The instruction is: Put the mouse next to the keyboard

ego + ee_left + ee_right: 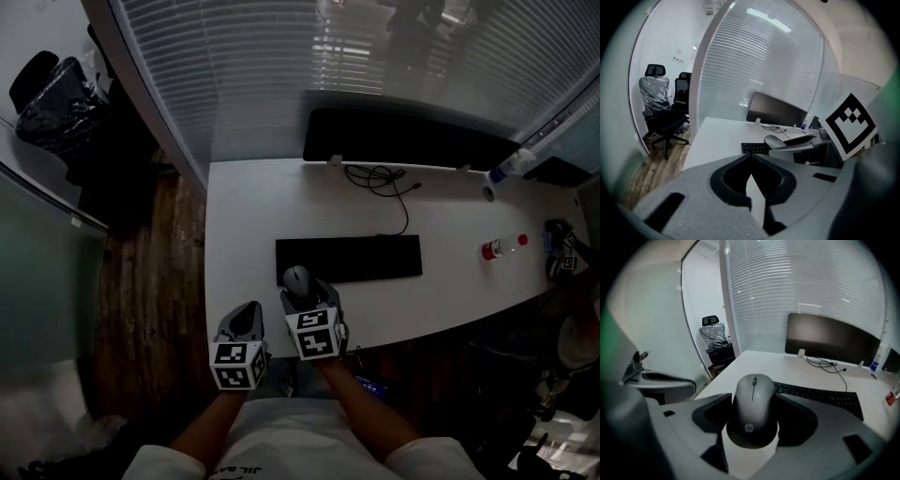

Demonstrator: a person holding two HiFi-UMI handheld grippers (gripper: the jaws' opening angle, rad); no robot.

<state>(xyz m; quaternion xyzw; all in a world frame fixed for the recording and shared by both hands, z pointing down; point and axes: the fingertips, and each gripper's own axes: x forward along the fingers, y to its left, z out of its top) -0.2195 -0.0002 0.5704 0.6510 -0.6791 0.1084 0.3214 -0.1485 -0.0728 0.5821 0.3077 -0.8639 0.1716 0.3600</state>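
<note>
Mouse [753, 401], the only one we see, is pinched between our right gripper's [305, 298] jaws at the desk's [248, 211] near edge, just near of the single keyboard's [361, 258] left part. Our left gripper [752, 185] is pressed together on nothing by the near-left corner. Bare desk lies left and far of the keyboard.

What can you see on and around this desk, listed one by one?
desk: one, white, centre
keyboard: one, black, near part of desk
mouse: one, grey, in the right gripper, by the keyboard's left end
monitor: one, black, far edge of desk
cable: one, black, between monitor and keyboard
bottle: one, clear, far right
chairs: at least two, black, left of desk
left gripper: one, grey, shut, empty
right gripper: one, grey, shut on the mouse
</note>
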